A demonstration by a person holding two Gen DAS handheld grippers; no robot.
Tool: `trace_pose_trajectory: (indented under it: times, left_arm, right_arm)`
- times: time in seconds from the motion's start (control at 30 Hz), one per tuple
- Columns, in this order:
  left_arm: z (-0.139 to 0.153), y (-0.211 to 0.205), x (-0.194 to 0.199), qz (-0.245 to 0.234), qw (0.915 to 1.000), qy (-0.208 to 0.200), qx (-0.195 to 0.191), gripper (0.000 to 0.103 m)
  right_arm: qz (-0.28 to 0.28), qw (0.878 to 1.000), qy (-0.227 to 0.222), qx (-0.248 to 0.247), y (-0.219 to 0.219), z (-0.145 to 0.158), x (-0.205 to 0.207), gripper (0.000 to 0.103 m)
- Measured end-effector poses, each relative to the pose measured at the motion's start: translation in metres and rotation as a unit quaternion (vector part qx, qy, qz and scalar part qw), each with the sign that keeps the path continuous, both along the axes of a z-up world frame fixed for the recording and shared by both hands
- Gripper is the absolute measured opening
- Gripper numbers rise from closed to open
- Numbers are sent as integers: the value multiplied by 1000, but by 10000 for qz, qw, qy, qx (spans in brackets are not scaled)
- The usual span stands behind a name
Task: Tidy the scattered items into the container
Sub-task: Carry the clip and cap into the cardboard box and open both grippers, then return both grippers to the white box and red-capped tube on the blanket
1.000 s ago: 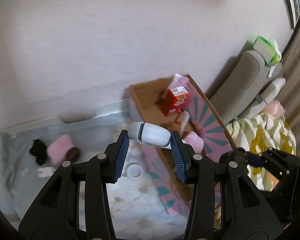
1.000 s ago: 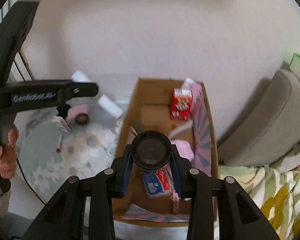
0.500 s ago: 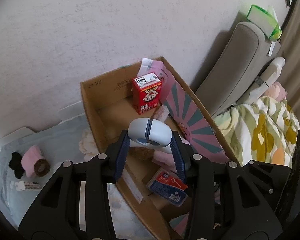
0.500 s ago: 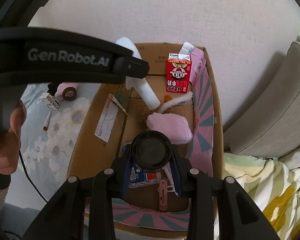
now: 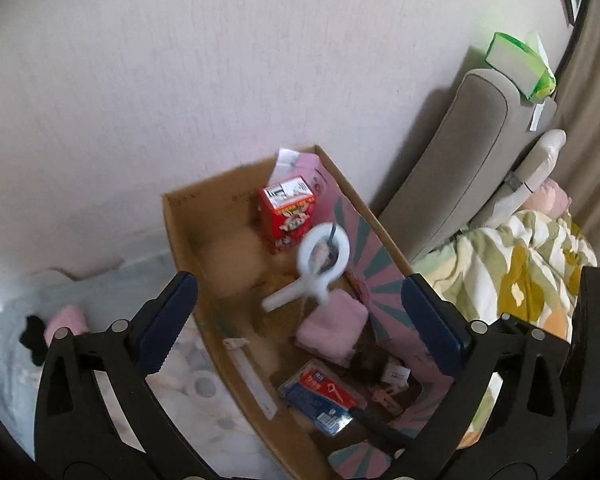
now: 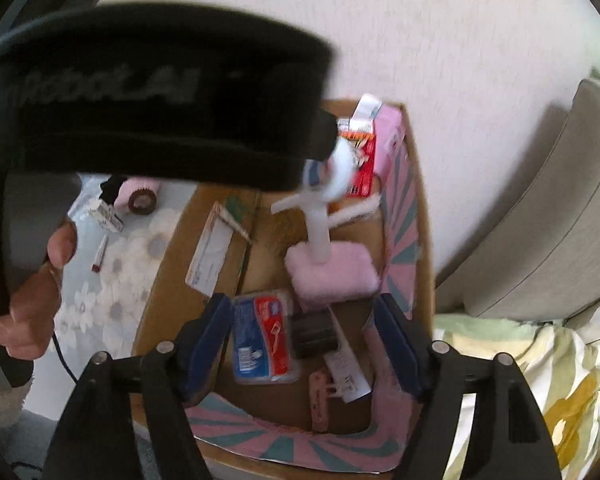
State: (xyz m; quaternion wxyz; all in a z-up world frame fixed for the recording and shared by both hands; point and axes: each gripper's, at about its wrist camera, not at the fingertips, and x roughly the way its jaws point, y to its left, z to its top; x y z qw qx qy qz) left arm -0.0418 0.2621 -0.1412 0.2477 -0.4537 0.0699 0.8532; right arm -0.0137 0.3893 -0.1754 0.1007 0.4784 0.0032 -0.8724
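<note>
Now both grippers hang over the cardboard box [image 5: 180, 224], pointing steeply down into it. The left gripper [image 5: 300, 312] has its jaws opening, already spread wide, and nothing is pressed between its blue pads [image 5: 168, 320]. A white handheld fan [image 5: 320, 264] shows blurred in the gap between them, over the middle of the box, touching neither pad. In the right wrist view the same fan [image 6: 320, 216] stands nearly upright with its handle end on the pink fluffy pouch [image 6: 332, 272].

The right gripper [image 6: 304, 340] is opening too, its jaws apart with no pad pressing on anything. Directly below them, at the 6 o'clock end of the box floor, lie a blue and red blister pack [image 6: 262, 336], a dark round object [image 6: 314, 332] and a small pink clip [image 6: 320, 400]; the dark object is blurred and I cannot tell what it is.

At the 12 o'clock end of the box a red carton [image 5: 288, 212] stands upright beside a pink package [image 5: 308, 164].

At 9 o'clock, outside the box on the flowered mat [image 6: 116, 280], a pink roll [image 6: 140, 196], a small white packet [image 6: 108, 216] and a thin tube [image 6: 100, 254] lie scattered. A person's hand [image 6: 32, 292] grips the left gripper's handle at the 9 o'clock edge of the right wrist view.
</note>
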Motion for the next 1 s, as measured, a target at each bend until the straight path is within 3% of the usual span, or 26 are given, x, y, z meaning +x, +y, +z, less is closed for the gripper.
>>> trace_pose_trajectory:
  times: [0.23,0.5,0.67,1.0]
  left_arm:
    - [19,-41,1,381,9991,181,6,102]
    - [41,-124,15,917,9945,506,-79,102]
    - [52,-183,24,1372,9877,697,-267,102]
    - [74,-301,39,2362,9682,802,-188,102]
  right_arm:
    - [-48,9998,153,106,-9,16,-3,71]
    - [-82,9979,561,310,-29,46,0,71]
    - [-64,9969,722,294,-40,59,1,71]
    - [230,9948,963,259,-92,79,1,71]
